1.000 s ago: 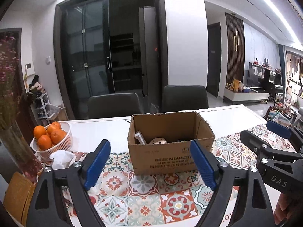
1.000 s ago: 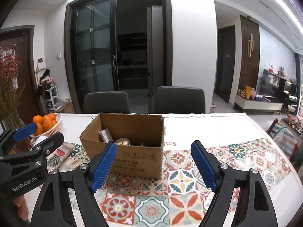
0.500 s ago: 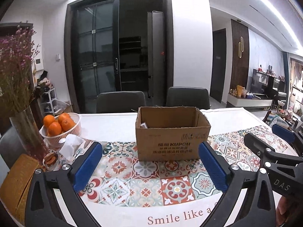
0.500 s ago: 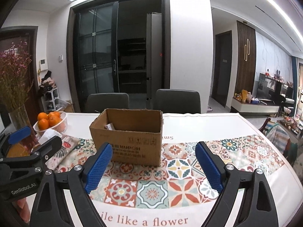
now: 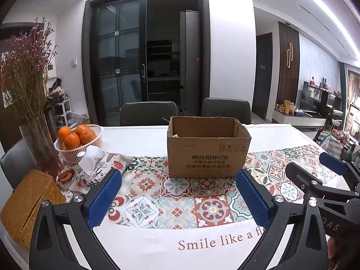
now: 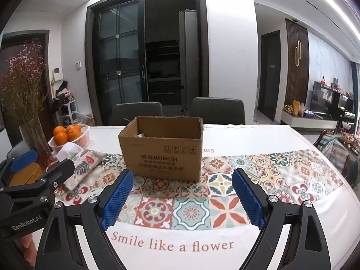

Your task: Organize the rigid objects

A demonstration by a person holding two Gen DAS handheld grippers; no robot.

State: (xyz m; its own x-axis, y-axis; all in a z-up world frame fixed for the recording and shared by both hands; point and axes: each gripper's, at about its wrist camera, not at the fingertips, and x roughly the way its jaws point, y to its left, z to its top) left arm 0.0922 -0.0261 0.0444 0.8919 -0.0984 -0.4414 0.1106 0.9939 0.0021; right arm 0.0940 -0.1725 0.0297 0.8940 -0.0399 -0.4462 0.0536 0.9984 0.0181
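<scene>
An open brown cardboard box stands on the patterned tablecloth in the middle of the table. Only a sliver of something white shows over its rim; the rest of its contents are hidden. My left gripper is open, its blue pads wide apart with nothing between them, well short of the box. My right gripper is open and empty too, at the same distance on the near side. Each gripper shows at the edge of the other's view, the right gripper at far right and the left gripper at far left.
A white basket of oranges, a tissue pack in a floral cover, a vase of dried flowers and a woven yellow box crowd the left side. Two grey chairs stand behind the table. A tablecloth with printed words covers the near edge.
Both grippers have pulled back from the box toward the near table edge, so the box looks smaller and its inside is hidden. Both pairs of jaws stand wider than a second ago.
</scene>
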